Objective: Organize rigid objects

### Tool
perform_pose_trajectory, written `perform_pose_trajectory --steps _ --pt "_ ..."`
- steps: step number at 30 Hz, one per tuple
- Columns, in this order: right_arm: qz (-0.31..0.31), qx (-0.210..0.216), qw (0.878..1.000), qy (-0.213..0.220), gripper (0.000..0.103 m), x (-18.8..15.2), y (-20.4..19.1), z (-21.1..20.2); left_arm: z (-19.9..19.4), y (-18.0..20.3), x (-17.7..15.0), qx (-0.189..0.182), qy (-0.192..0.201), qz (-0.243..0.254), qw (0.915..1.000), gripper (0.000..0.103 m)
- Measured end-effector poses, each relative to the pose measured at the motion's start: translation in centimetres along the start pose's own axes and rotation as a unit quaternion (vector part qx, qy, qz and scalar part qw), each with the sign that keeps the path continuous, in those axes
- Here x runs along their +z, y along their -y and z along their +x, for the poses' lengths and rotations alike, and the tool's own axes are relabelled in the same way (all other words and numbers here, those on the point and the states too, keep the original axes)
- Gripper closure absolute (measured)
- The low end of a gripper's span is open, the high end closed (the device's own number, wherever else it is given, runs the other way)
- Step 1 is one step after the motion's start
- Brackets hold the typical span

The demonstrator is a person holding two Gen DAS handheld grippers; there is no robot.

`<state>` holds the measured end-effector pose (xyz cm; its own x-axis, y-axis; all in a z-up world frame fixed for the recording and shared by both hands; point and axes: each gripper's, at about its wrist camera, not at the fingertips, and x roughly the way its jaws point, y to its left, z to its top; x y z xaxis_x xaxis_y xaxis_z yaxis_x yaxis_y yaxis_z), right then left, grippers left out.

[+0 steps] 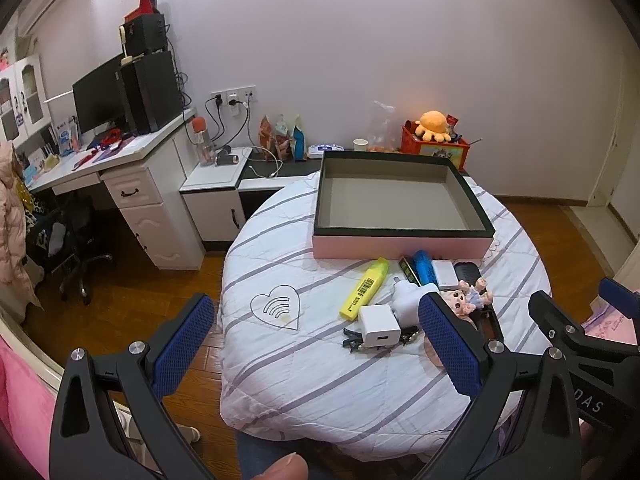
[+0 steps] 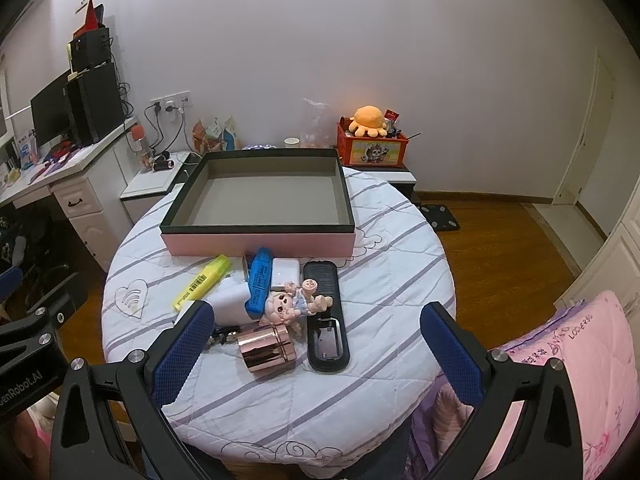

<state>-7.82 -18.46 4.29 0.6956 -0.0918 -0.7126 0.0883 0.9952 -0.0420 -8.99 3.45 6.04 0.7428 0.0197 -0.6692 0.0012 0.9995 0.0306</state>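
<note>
An empty pink box with a dark rim (image 1: 402, 242) (image 2: 256, 242) sits at the far side of a round table. In front of it lies a cluster: yellow highlighter (image 1: 365, 288) (image 2: 203, 280), white charger cube (image 1: 379, 326), white plug adapter (image 1: 408, 300) (image 2: 230, 300), blue marker (image 1: 425, 268) (image 2: 259, 282), white pad (image 2: 286, 274), small doll (image 1: 470, 298) (image 2: 294, 304), black remote (image 2: 326, 316), rose-gold canister (image 2: 266, 346). My left gripper (image 1: 316, 346) is open above the near table edge. My right gripper (image 2: 316, 354) is open, just short of the canister.
The table wears a white striped quilt (image 1: 304, 380) (image 2: 384, 320). A white desk with monitor (image 1: 100, 108) stands left. A low cabinet behind holds a red toy box (image 2: 372, 150) with an orange plush. Pink bedding (image 2: 580, 368) lies at right. Wood floor surrounds.
</note>
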Motion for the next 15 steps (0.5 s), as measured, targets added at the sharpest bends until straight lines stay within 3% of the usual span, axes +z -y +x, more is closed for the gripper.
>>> perform_pose_trajectory --steps 15 --pt "0.006 -0.004 1.000 -0.001 0.000 0.06 -0.21 0.12 0.53 0.33 -0.30 -0.011 -0.008 0.002 0.9999 0.000"
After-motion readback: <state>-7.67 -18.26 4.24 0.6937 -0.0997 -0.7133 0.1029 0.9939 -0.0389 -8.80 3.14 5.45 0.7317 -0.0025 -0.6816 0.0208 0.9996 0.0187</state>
